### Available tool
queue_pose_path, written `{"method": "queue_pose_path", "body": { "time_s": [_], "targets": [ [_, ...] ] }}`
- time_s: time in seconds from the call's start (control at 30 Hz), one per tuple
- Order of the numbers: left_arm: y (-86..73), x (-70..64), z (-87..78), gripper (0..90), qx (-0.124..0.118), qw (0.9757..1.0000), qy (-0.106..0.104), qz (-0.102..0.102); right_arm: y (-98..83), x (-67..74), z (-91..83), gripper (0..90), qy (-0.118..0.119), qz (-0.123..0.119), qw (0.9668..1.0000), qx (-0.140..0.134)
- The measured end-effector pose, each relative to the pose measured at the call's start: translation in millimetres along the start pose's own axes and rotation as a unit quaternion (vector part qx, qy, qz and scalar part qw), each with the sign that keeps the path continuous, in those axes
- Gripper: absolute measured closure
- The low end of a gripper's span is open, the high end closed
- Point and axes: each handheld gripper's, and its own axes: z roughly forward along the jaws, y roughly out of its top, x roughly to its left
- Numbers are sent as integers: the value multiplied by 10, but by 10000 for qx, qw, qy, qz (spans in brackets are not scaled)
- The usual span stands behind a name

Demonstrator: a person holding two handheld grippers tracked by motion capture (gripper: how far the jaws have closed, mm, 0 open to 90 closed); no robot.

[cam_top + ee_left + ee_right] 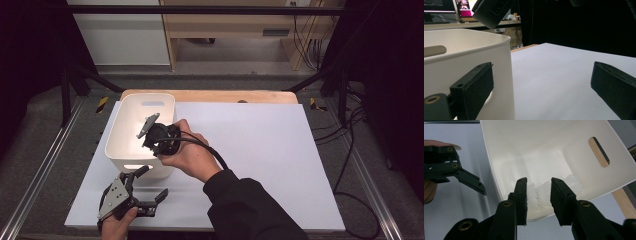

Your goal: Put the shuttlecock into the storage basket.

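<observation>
A white plastic bin point(127, 127) with handle slots stands at the back left of the white sheet point(260, 150). My right gripper point(152, 140) hangs over its near right corner and points down into it. In the right gripper view its jaws point(539, 185) stand apart with nothing pressed between them. Beyond them, crumpled clear plastic point(571, 182) lies on the bin floor point(524, 145). My left gripper point(152, 182) rests low on the sheet just in front of the bin, open and empty point(541, 75), with the bin wall point(474, 50) beside its left jaw.
A wooden tabletop edge point(215, 95) shows behind the sheet. Metal rails point(40, 165) run along both sides, and black cables point(350, 150) lie on the floor to the right. The sheet stretches bare to the right of the bin.
</observation>
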Motion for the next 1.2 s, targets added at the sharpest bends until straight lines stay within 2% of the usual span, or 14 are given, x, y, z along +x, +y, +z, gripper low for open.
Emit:
{"method": "queue_pose_path", "body": {
  "time_s": [0.87, 0.97, 1.2],
  "targets": [
    [0, -1, 1, 45, -1, 10000, -5, -2, -30, -97, -67, 534, -155, 274, 9994, -136],
    [1, -3, 0, 45, 0, 10000, -7, 4, -34, -105, -73, 505, -188, 375, 9990, -153],
    [0, -3, 0, 45, -3, 10000, -8, -1, -43, -117, -77, 439, -248, 439, 9986, -169]
  ]
}}
